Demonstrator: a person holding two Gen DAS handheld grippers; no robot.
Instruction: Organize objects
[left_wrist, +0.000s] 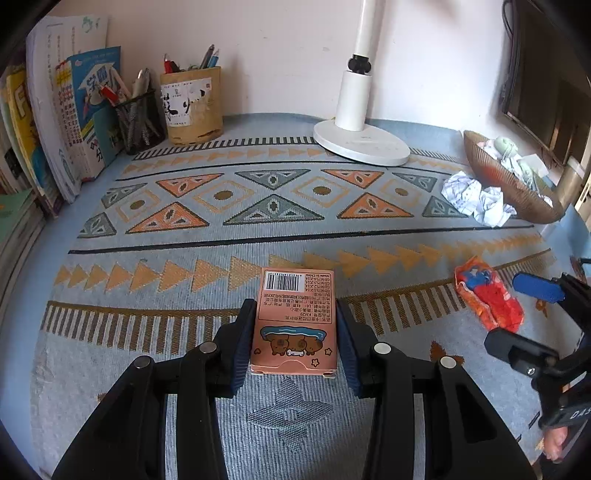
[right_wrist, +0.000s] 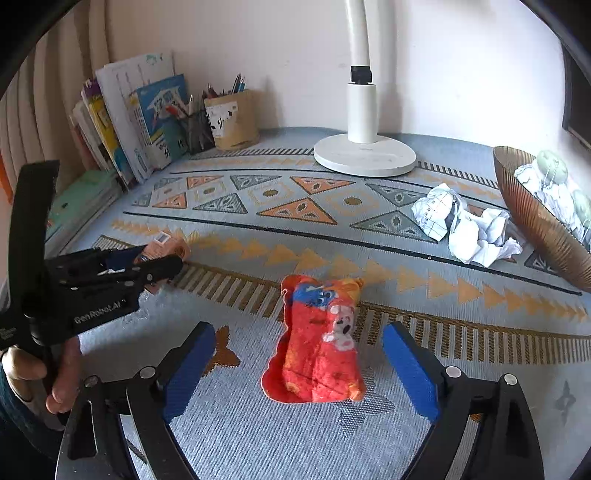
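Right wrist: red pouch (right_wrist: 317, 343) between open right gripper (right_wrist: 299, 369) pads, untouched

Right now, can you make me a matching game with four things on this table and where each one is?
Things:
1. pink card box
2. red snack packet
3. crumpled paper
4. white lamp

Places:
A. beside the brown bowl
B. standing at the back by the wall
C. clamped in the left gripper
D. lying loose between the right gripper's open jaws

Pairs: 1-C, 2-D, 3-A, 4-B
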